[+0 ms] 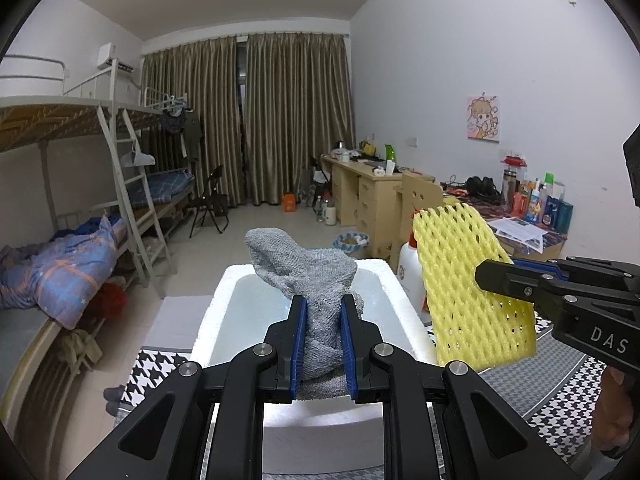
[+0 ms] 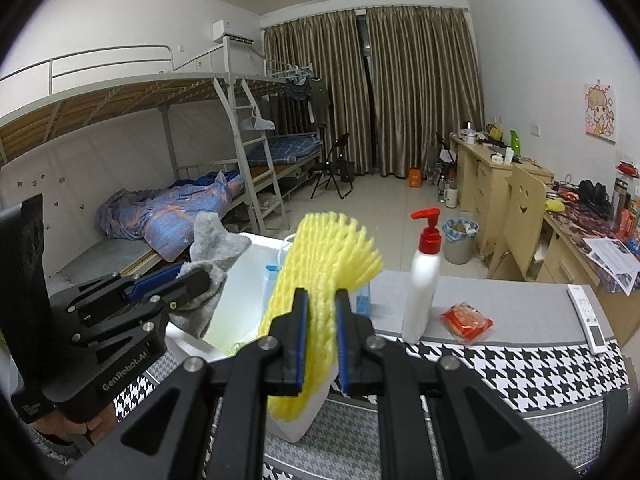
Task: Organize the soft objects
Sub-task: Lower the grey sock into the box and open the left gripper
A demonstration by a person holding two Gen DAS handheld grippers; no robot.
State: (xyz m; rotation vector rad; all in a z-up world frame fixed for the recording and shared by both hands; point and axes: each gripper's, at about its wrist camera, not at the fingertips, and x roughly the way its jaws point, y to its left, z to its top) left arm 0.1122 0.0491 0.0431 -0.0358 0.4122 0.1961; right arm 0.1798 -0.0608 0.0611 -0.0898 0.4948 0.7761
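Observation:
My left gripper [image 1: 323, 344] is shut on a grey knitted cloth [image 1: 308, 276] and holds it above the open white foam box [image 1: 224, 304]. My right gripper [image 2: 321, 344] is shut on a yellow foam net sleeve [image 2: 320, 272], held upright just right of the box. In the left wrist view the yellow sleeve [image 1: 468, 288] and the right gripper [image 1: 520, 286] show at the right. In the right wrist view the left gripper [image 2: 180, 284], the grey cloth [image 2: 212, 248] and the box [image 2: 256, 264] show at the left.
A white pump bottle with a red top [image 2: 424, 280], a red snack packet [image 2: 466, 320] and a white remote [image 2: 588, 316] lie on the houndstooth-covered table [image 2: 520, 364]. Bunk beds stand left, desks and a chair right.

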